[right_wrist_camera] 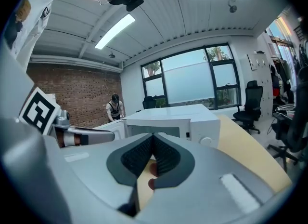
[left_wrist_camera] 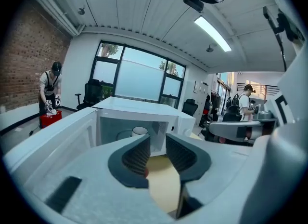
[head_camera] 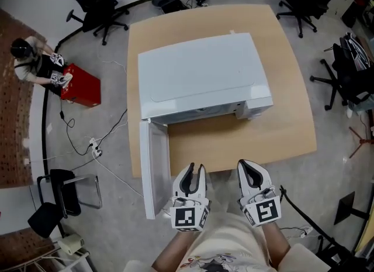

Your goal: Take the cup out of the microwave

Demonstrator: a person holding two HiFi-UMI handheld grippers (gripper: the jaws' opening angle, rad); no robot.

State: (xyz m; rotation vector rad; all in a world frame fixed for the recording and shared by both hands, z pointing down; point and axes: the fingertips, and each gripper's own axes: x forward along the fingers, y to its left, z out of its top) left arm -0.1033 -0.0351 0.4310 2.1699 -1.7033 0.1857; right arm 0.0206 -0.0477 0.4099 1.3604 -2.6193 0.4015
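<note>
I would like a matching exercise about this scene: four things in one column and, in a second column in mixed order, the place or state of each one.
Things:
1. cup
2. microwave door
3. left gripper
4. right gripper

Places or states:
A. jaws together
B. inside the microwave
C. swung open
D. jaws apart, nothing between them

Pairs: 1-B, 2-C, 3-D, 4-A

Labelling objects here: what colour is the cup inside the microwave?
White; the cup shows best in the left gripper view.
</note>
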